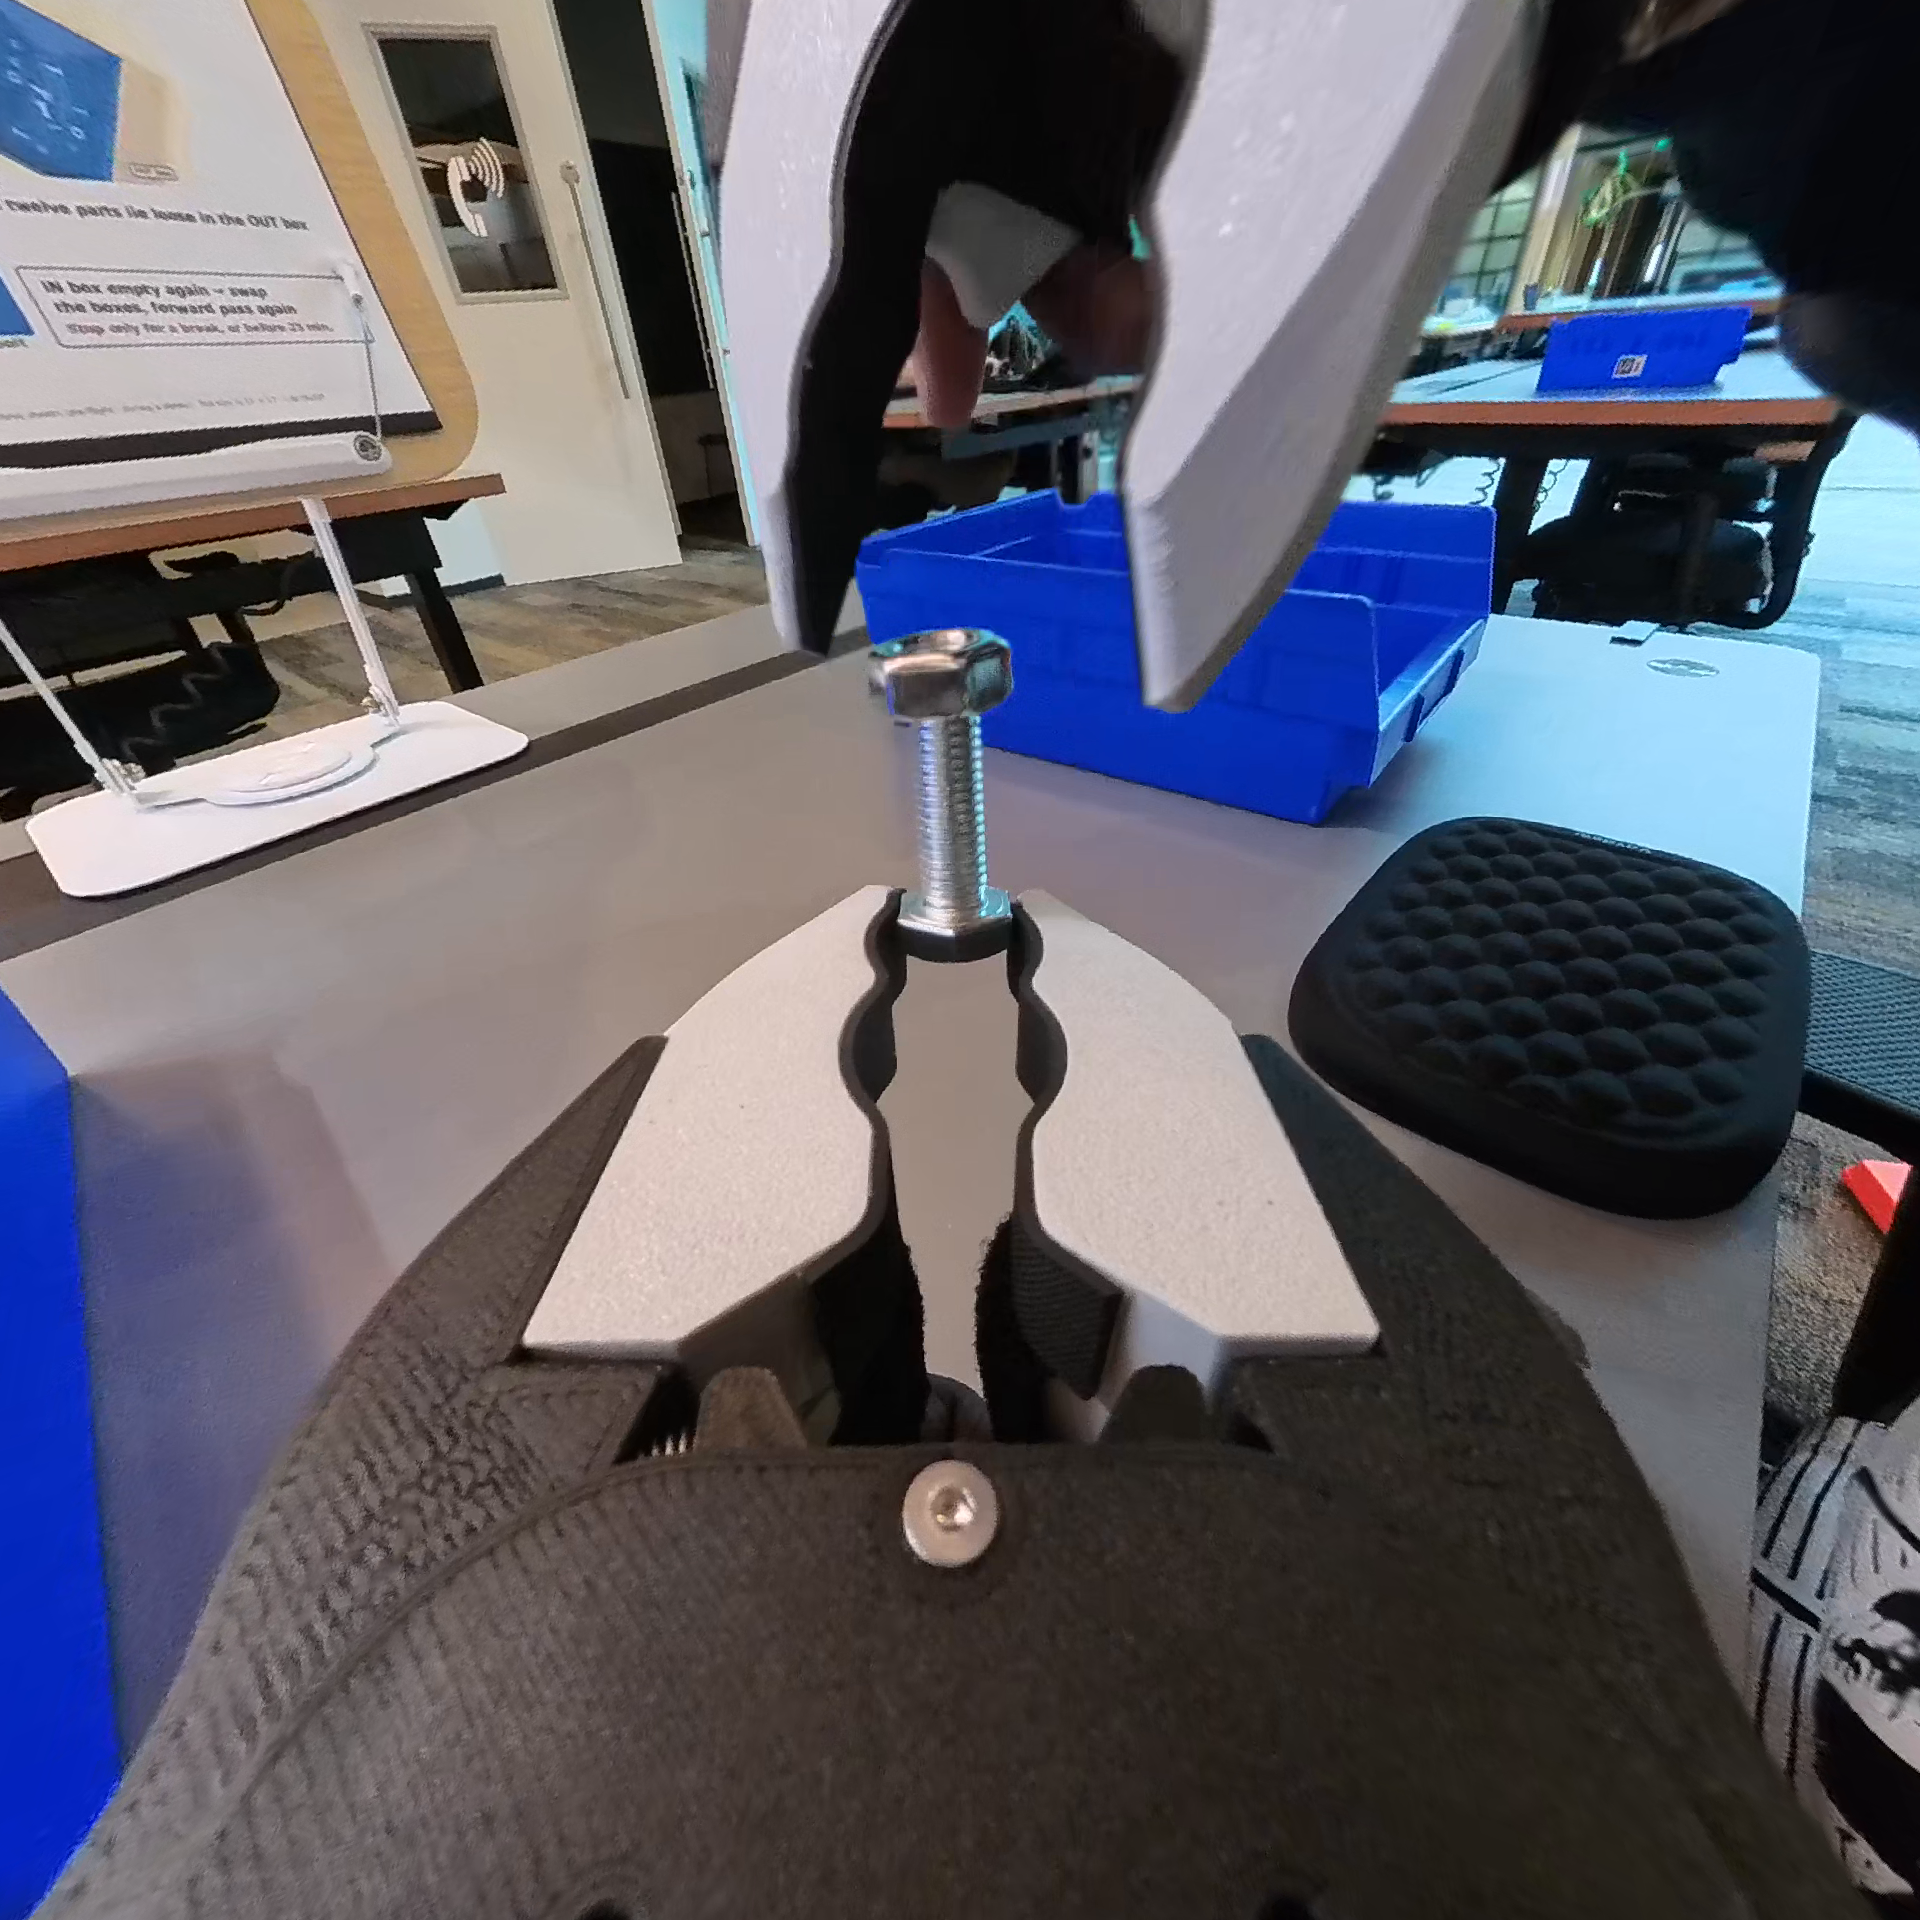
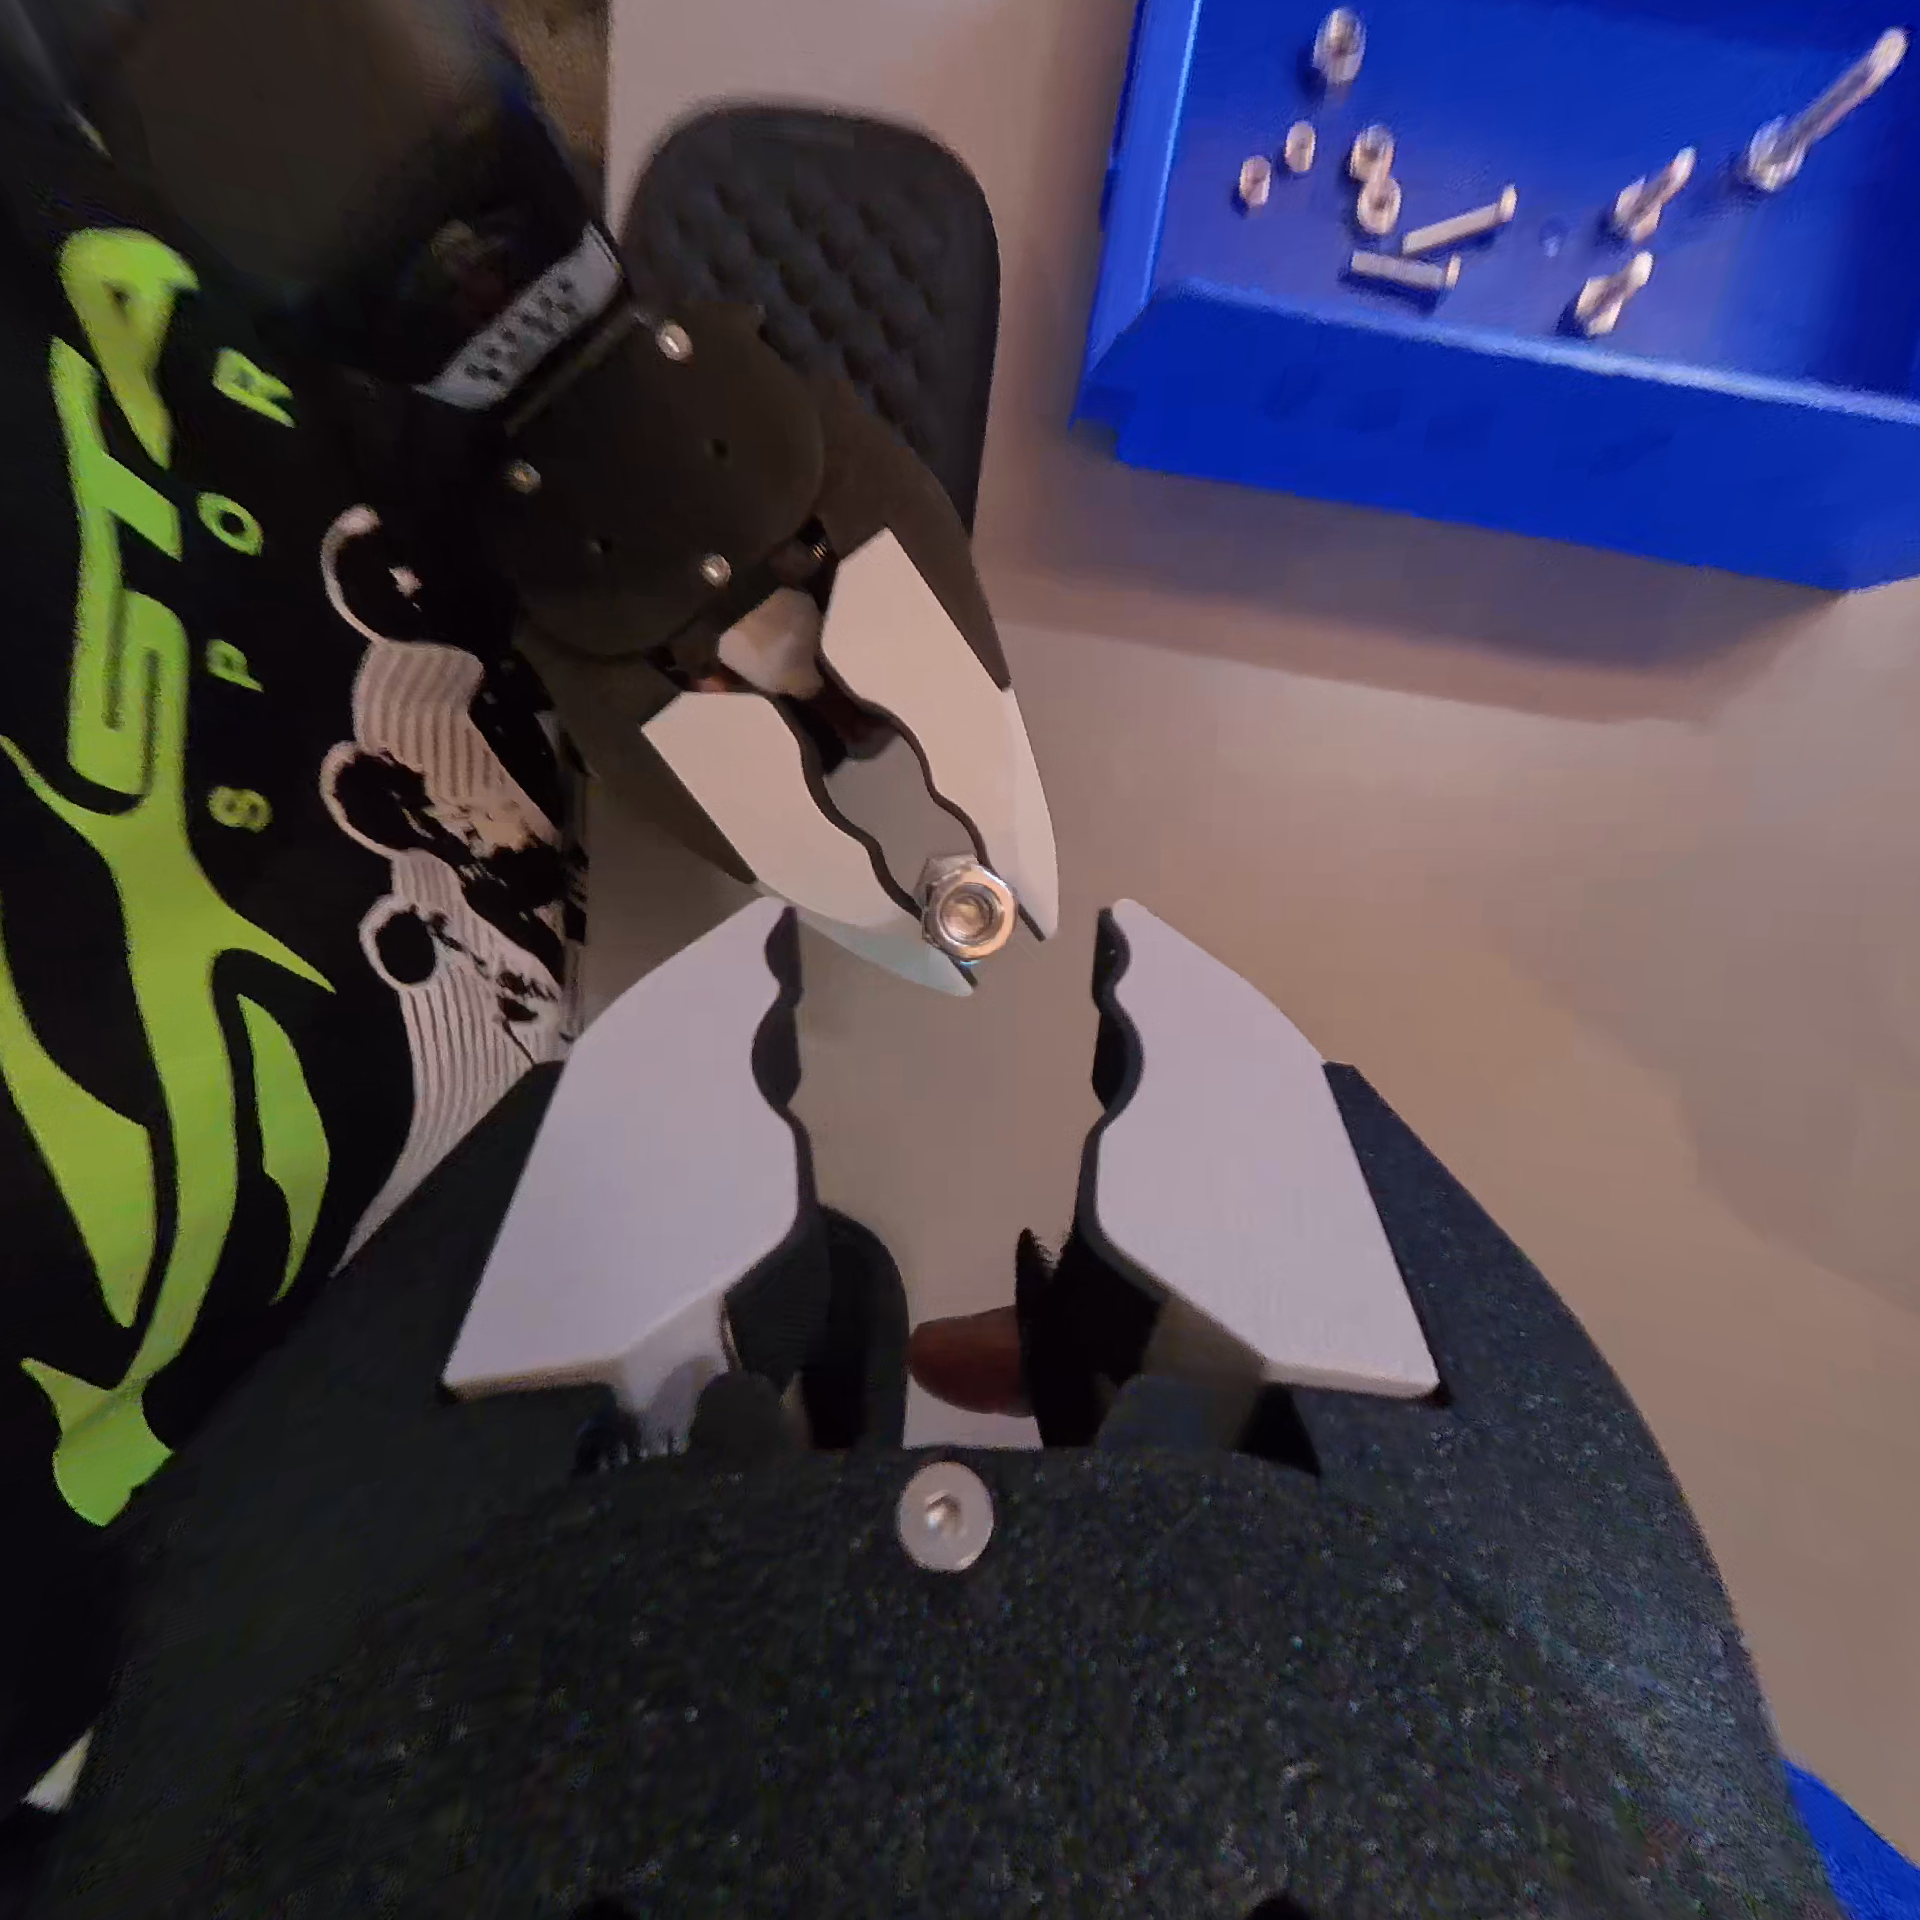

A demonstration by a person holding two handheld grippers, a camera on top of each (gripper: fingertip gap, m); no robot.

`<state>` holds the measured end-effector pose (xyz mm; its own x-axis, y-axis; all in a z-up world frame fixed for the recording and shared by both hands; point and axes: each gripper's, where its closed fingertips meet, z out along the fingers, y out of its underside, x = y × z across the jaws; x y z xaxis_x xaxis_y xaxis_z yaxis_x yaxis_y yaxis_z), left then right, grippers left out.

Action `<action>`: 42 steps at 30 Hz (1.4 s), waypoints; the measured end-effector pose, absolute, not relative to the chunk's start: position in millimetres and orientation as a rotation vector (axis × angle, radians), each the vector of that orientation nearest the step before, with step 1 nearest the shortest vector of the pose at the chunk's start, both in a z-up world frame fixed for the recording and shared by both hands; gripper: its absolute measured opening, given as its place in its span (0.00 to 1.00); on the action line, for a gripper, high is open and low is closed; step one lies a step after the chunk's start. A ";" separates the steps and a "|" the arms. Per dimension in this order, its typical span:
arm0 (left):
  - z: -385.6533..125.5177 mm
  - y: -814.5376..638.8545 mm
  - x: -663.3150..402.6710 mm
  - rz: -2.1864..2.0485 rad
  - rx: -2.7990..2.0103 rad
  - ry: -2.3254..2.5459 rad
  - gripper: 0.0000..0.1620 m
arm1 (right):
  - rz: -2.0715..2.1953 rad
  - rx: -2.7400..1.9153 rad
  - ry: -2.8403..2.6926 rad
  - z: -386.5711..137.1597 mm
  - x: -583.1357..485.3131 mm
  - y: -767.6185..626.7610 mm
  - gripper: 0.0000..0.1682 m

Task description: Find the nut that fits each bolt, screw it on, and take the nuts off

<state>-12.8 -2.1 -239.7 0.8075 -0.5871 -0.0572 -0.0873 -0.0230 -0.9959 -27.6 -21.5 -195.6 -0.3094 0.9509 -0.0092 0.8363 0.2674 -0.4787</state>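
My left gripper [image 1: 951, 925] is clamped on the hex head of a bolt [image 1: 948, 821], pinching it at the very fingertips so the threaded shank stands upright above the grey table [image 1: 520, 935]; a nut [image 1: 940, 670] sits threaded at the top end of that shank. My right gripper [image 1: 987, 665] hangs above it, pointing down, with its fingers spread wide to either side of the nut and touching nothing that I can see; from the right wrist view I look straight down the bolt's axis at the nut [image 2: 968, 914] (the shank itself is hidden beneath it), with my right gripper [image 2: 945, 925] gaping around it and the left gripper [image 2: 971, 920] reaching in from the far left. Farther off on the table sits a blue bin [image 1: 1299, 675]; seen from above, the blue bin [image 2: 1351, 395] at far right holds loose bolts and nuts [image 2: 1455, 223], blurred, so I cannot count them. A black dimpled pad [image 1: 1548, 1008] lies on the table to the right of the bolt, nearer than the bin. At far left a white stand [image 1: 281, 769] props up a printed instruction sheet [image 1: 177, 239]; a second blue bin edge [image 1: 42, 1455] shows at near left. A person's black garment with green and white print [image 2: 156, 831] fills the left side of the right wrist view.
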 end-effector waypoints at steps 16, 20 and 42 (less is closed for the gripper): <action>-237.9 -3.1 -13.0 -0.461 -1.551 0.551 0.12 | 1.369 -1.351 -1.274 -184.5 -32.0 -27.4 0.32; -238.6 -2.7 -13.0 -0.458 -1.555 0.552 0.12 | 1.342 -1.340 -1.267 -186.7 -30.2 -31.7 0.31; -238.9 -1.6 -14.4 -0.455 -1.563 0.539 0.12 | 1.320 -1.323 -1.237 -184.8 -25.3 -29.6 0.26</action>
<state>-14.4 -1.6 -238.9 0.8062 -0.5906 -0.0346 -0.0652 -0.0306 -0.9974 -25.3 -29.6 -184.8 -0.0569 0.9897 -0.1312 0.0667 -0.1274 -0.9896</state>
